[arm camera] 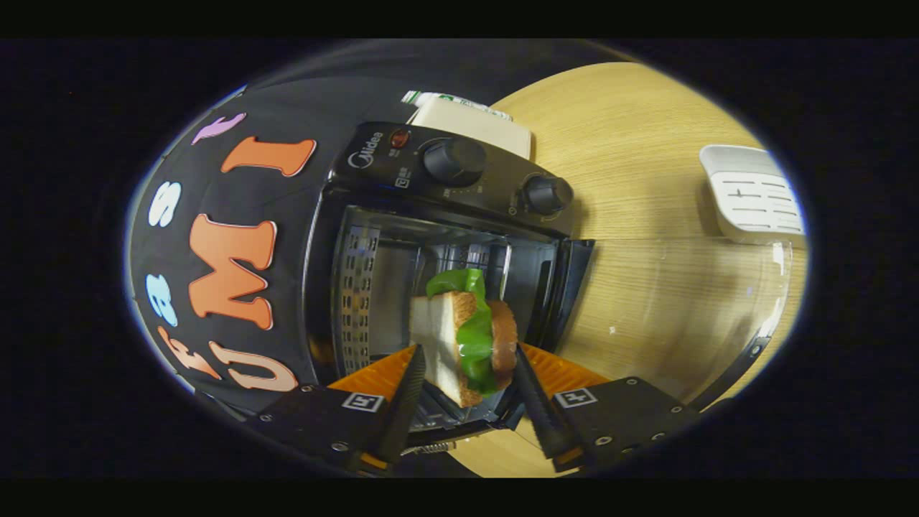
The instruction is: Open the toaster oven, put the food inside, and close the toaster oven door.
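Observation:
A black toaster oven (459,187) with two knobs stands open on the wooden table, and my view of it is rolled to one side. Its glass door (682,309) lies swung down flat over the tabletop. My gripper (468,355) is shut on a sandwich (459,337) of white bread, green lettuce and a brown slice. One finger presses on the bread side, the other on the brown side. The sandwich hangs at the oven's mouth, just in front of the wire rack (445,258) inside the cavity.
Behind the oven lies a beige box (477,122). A white slotted object (754,194) sits on the table (632,136) beyond the open door. The booth's black cloth wall (215,215) hangs close on the oven's other side.

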`<move>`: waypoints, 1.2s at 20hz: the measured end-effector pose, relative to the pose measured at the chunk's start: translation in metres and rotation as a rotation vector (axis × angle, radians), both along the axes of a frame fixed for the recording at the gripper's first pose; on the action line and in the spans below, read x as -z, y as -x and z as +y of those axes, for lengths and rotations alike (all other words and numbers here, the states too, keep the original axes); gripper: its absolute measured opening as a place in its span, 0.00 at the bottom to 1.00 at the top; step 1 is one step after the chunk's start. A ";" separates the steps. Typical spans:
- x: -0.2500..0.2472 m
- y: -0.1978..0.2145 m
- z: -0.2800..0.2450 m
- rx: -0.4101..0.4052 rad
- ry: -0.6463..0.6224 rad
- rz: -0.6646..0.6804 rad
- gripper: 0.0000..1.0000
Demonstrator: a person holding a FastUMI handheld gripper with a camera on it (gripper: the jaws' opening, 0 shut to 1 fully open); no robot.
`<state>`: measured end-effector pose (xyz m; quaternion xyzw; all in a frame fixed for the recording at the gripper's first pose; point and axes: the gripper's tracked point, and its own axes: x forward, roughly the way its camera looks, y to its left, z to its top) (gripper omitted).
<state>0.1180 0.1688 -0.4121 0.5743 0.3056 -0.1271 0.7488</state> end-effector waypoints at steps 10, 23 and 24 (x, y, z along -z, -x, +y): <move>-0.015 0.043 -0.006 -0.113 0.100 0.038 0.98; -0.036 0.167 -0.042 -0.727 0.823 -0.015 0.98; -0.026 0.176 -0.041 -0.764 0.853 -0.001 0.98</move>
